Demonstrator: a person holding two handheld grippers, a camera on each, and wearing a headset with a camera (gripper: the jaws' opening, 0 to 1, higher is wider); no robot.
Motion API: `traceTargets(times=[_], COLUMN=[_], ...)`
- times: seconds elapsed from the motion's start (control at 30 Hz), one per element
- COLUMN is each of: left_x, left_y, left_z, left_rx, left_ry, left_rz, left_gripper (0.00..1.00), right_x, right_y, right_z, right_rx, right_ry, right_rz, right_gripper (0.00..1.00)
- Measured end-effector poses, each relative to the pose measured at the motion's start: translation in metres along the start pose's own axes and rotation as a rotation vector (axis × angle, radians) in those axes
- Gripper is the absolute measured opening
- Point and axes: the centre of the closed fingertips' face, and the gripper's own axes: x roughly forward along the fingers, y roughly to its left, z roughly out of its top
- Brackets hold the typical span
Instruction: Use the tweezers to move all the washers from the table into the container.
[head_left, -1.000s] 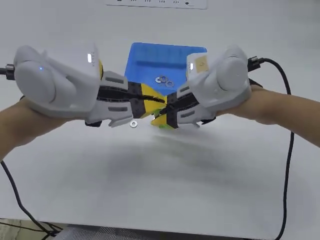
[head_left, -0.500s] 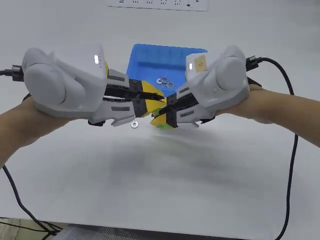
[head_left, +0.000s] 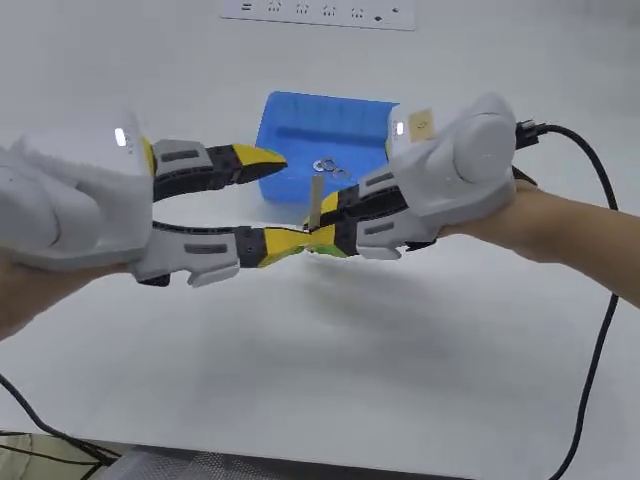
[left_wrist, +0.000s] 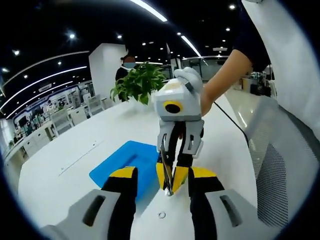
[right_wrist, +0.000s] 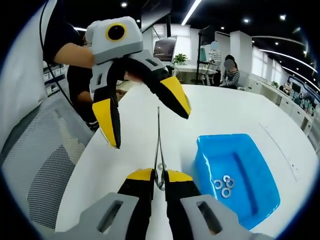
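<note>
Two jaws of the left hand-held gripper (head_left: 290, 198) are being held wide apart with nothing between them, in front of the container (head_left: 290, 120) and toward its left corner. One loose washer (left_wrist: 161, 215) is being left on the bench (head_left: 350, 340), on the near side of the container. The tweezers (right_wrist: 158, 135) are being clamped by the right hand-held gripper (right_wrist: 159, 175), its jaws being kept narrow around them, in front of the container's middle, with the slim legs being pointed toward the left hand-held gripper. Three washers (right_wrist: 224, 185) are being kept inside the container.

By judgement, the pick-up of the last washer outside the container is being prepared, with the tweezers perhaps being steadied first. A careful lowering of the tips over that washer is being called for. After that come a pinch firm enough that the thin ring is not flicked away, and a lift over the container's near wall.
</note>
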Motion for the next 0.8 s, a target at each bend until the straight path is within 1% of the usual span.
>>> traceTargets(times=[0.03, 0.1, 0.13, 0.17, 0.23, 0.27, 0.3, 0.33, 0.37, 0.4, 0.5, 0.6, 0.7, 0.8], left_x=[-0.005, -0.009, -0.015, -0.019, -0.022, -0.026, -0.028, -0.032, -0.034, -0.037, -0.043, -0.047, -0.053, -0.059], left_y=[0.002, 0.003, 0.005, 0.006, 0.007, 0.009, 0.01, 0.013, 0.015, 0.016, 0.014, 0.012, 0.011, 0.01], left_z=[0.001, 0.004, 0.007, 0.009, 0.009, 0.01, 0.012, 0.018, 0.021, 0.022, 0.021, 0.016, 0.013, 0.011], left_rx=[-0.016, -0.044, -0.068, -0.084, -0.081, -0.082, -0.091, -0.125, -0.137, -0.143, -0.145, -0.153, -0.183, -0.201], left_ry=[-0.014, -0.035, -0.057, -0.067, -0.061, -0.066, -0.078, -0.117, -0.138, -0.147, -0.145, -0.142, -0.148, -0.154], left_rz=[0.025, 0.053, 0.077, 0.09, 0.104, 0.125, 0.137, 0.16, 0.174, 0.185, 0.194, 0.204, 0.224, 0.234], left_gripper=[0.48, 0.52, 0.53, 0.55, 0.59, 0.6, 0.6, 0.61, 0.61, 0.63, 0.68, 0.71, 0.75, 0.79], right_x=[-0.002, -0.004, -0.007, -0.009, -0.013, -0.015, -0.017, -0.02, -0.022, -0.026, -0.037, -0.049, -0.058, -0.065], right_y=[0.0, 0.0, 0.001, 0.002, 0.001, 0.0, -0.001, -0.002, -0.004, -0.006, -0.014, -0.031, -0.046, -0.06], right_z=[0.002, 0.005, 0.01, 0.013, 0.018, 0.022, 0.024, 0.027, 0.03, 0.034, 0.043, 0.051, 0.055, 0.055], right_rx=[-0.001, 0.003, 0.004, -0.001, -0.001, 0.006, 0.003, 0.002, 0.007, 0.008, 0.008, 0.02, 0.025, 0.028], right_ry=[-0.003, -0.011, -0.02, -0.026, -0.034, -0.04, -0.041, -0.043, -0.047, -0.055, -0.067, -0.082, -0.087, -0.089], right_rz=[-0.003, -0.005, -0.003, -0.005, -0.013, -0.02, -0.026, -0.035, -0.04, -0.05, -0.08, -0.129, -0.168, -0.203], right_gripper=[0.09, 0.09, 0.09, 0.09, 0.09, 0.09, 0.09, 0.09, 0.09, 0.09, 0.09, 0.09, 0.09, 0.09])
